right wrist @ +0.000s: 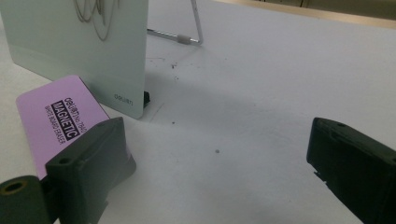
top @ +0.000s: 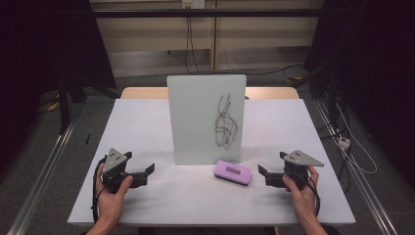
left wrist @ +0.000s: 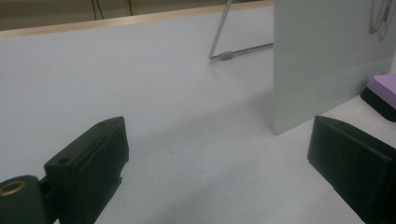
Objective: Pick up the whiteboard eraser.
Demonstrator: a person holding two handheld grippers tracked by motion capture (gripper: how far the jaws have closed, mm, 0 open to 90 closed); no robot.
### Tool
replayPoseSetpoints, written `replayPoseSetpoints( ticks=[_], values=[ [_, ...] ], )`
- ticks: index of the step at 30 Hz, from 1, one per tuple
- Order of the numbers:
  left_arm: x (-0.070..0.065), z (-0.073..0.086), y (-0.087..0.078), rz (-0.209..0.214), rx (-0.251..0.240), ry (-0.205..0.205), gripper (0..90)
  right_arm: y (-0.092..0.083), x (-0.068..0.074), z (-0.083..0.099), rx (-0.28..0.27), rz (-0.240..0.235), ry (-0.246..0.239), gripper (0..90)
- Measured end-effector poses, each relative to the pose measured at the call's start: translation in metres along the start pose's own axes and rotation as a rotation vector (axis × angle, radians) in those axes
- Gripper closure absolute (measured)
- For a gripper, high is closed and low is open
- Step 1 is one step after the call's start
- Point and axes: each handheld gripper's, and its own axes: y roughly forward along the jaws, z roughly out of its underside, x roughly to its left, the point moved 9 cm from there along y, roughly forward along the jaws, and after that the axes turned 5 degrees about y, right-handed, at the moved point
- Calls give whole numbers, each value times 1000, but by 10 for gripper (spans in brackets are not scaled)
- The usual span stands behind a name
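We see the white surface (top: 147, 117) carrying an upright scribbled whiteboard (top: 195, 117). Just before its lower right corner lies the purple eraser (top: 232, 172). Our left claw (top: 147, 172) and right claw (top: 263, 174) both gape wide, holding nothing.

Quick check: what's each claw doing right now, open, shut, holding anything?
Left claw: open, nothing between its jaws.
Right claw: open, holding nothing; the purple eraser lies on the table beside it.
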Motion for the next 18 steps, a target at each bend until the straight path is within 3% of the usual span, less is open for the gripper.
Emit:
replayPoseSetpoints(
  ticks=[5, 9, 14, 18],
  values=[
    [-1, 0, 0, 5, 5, -1, 54, -1, -1, 0, 3, -18, 48, 48],
    [-1, -1, 0, -1, 2, 2, 54, 0, -2, 0, 7, -8, 44, 43],
    [0, 1, 1, 1, 11, 1, 54, -2, 2, -2, -11, -55, 51, 53],
    [0, 1, 0, -2, 10, -5, 54, -2, 2, -1, -4, -43, 33, 63]
  ],
)
